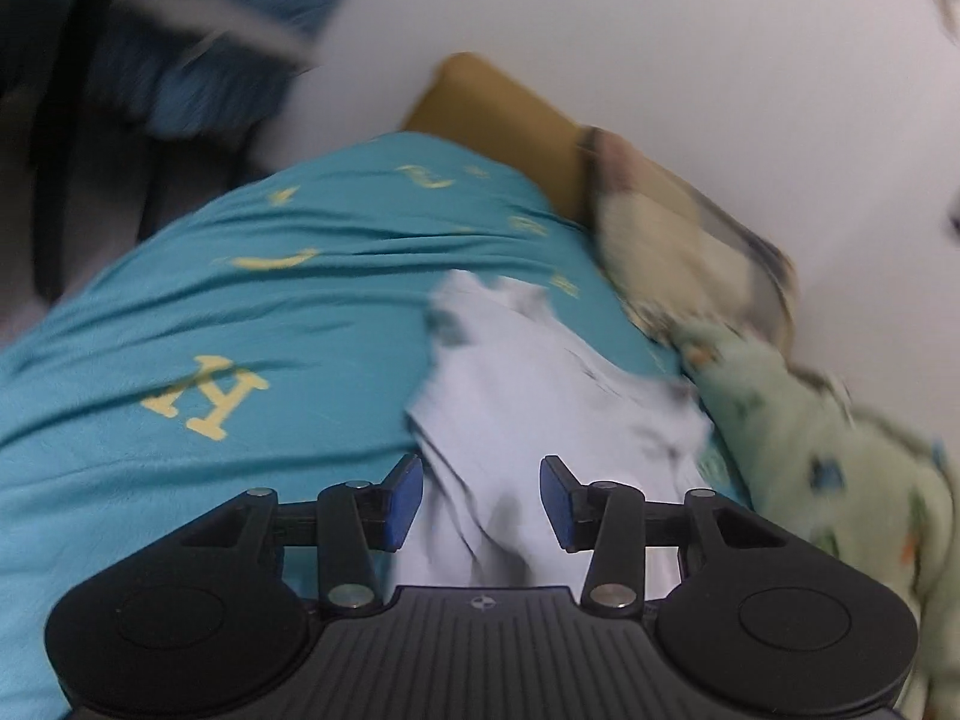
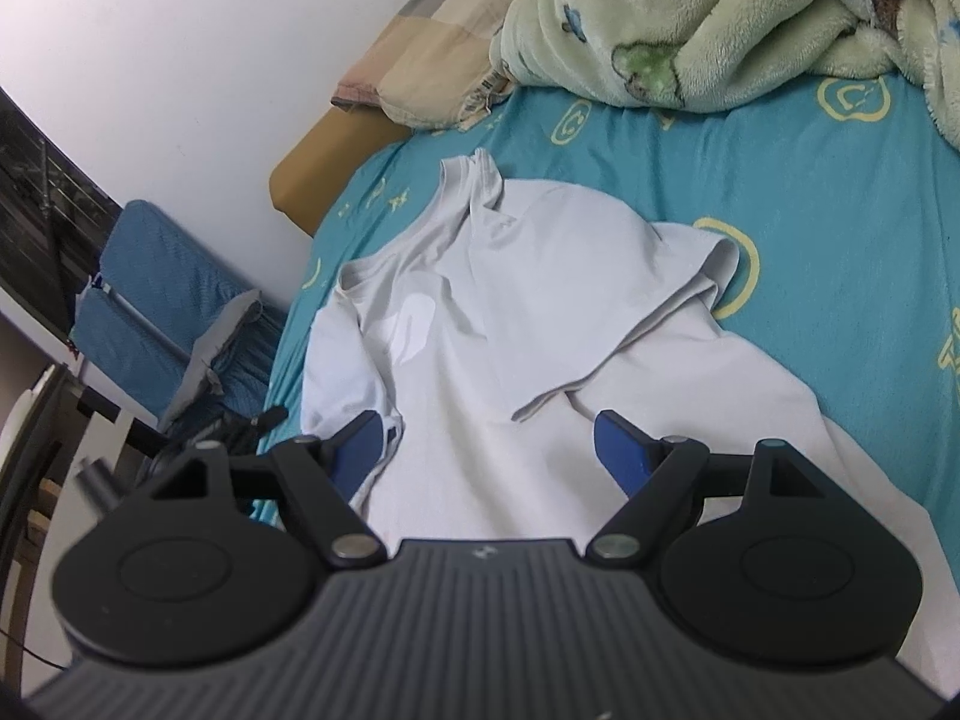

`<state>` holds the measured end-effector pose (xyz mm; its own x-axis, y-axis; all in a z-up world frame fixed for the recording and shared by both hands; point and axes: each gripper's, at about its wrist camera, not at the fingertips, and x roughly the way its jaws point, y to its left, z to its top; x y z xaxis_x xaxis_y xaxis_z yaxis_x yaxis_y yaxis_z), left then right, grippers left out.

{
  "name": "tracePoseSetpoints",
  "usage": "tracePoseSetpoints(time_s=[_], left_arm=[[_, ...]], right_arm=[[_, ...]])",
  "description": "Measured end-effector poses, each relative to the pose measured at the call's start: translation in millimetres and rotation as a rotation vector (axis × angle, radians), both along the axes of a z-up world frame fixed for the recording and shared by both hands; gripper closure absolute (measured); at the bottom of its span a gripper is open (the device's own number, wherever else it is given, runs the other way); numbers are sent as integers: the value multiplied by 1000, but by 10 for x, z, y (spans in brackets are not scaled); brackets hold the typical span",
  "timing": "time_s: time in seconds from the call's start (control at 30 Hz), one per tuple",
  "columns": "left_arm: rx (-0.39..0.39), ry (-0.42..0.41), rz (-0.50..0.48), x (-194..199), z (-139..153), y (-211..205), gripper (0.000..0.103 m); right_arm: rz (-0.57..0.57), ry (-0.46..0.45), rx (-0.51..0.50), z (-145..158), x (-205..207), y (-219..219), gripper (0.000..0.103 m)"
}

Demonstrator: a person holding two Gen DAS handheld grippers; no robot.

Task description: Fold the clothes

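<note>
A bed (image 2: 810,192) is covered with a teal sheet (image 2: 840,276) printed with yellow shapes. A fuzzy green blanket (image 2: 690,18) is piled at its far end, beside a checked pillow (image 2: 420,60). A white T-shirt (image 2: 480,330) is spread on the sheet, with one sleeve folded in over the front. The right tool (image 2: 489,450) is held over the shirt with its blue pads wide apart and nothing gripped. The left tool (image 1: 480,501) is seen partly apart over white cloth, in a blurred view, with nothing pinched.
</note>
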<state>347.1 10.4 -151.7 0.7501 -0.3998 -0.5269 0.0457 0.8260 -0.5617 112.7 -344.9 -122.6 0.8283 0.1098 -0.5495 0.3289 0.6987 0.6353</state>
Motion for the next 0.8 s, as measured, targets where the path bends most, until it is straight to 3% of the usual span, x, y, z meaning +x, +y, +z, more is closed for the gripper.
tracePoseSetpoints(time_s=[0.13,0.23,0.37,0.53,0.67,0.8], left_arm=[[-6,32,3,272,-118,-97,71],[24,34,-7,383,-122,-164,93],[28,-33,-6,391,13,-59,98],[-4,-105,64,468,330,457,98],[123,-146,136,748,706,931,98],[427,-118,238,1223,936,1268,99]], right_arm=[[0,23,-10,-60,63,8,23],[8,35,-34,-119,128,24,23],[18,67,-54,-200,170,31,23],[34,93,-80,-235,167,100,23],[79,111,-129,-266,211,239,23],[107,103,-222,-225,284,377,24]])
